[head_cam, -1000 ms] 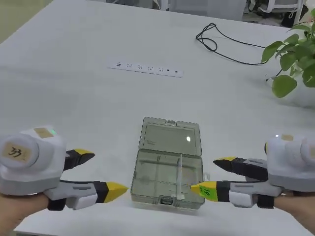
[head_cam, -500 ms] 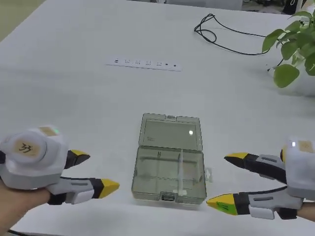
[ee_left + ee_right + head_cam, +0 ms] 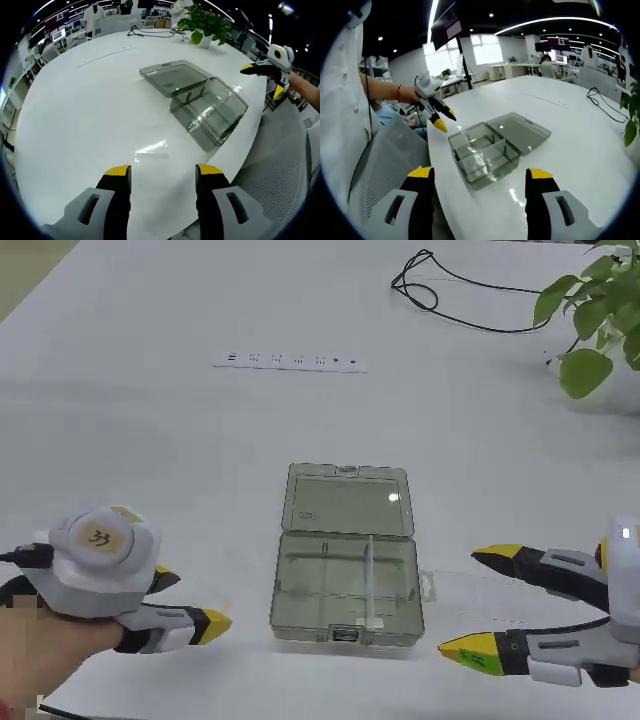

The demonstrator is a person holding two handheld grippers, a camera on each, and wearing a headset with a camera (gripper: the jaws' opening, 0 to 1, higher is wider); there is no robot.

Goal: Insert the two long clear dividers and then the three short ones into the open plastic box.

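The open smoky plastic box (image 3: 345, 588) lies near the table's front edge, its lid (image 3: 348, 502) folded back flat. Inside stand one clear divider (image 3: 330, 558) running across and another (image 3: 368, 585) running front to back. My left gripper (image 3: 197, 600) hovers open to the left of the box, and my right gripper (image 3: 472, 605) is open on the right. In the left gripper view a loose clear divider (image 3: 150, 149) lies on the table just ahead of the open left gripper (image 3: 164, 171), with the box (image 3: 210, 107) beyond. The right gripper view has the box (image 3: 482, 157) ahead of the open right gripper (image 3: 480, 173).
A white power strip (image 3: 290, 361) lies mid-table, with a black cable (image 3: 440, 295) and a potted plant (image 3: 595, 320) at the far right. Faint clear outlines lie on the table right of the box (image 3: 470, 590). Mesh chairs (image 3: 385, 165) stand beside the front edge.
Both grippers have drawn apart and back from the box, the left one toward the near left, the right one toward the right. The camera has tilted; the box stays put.
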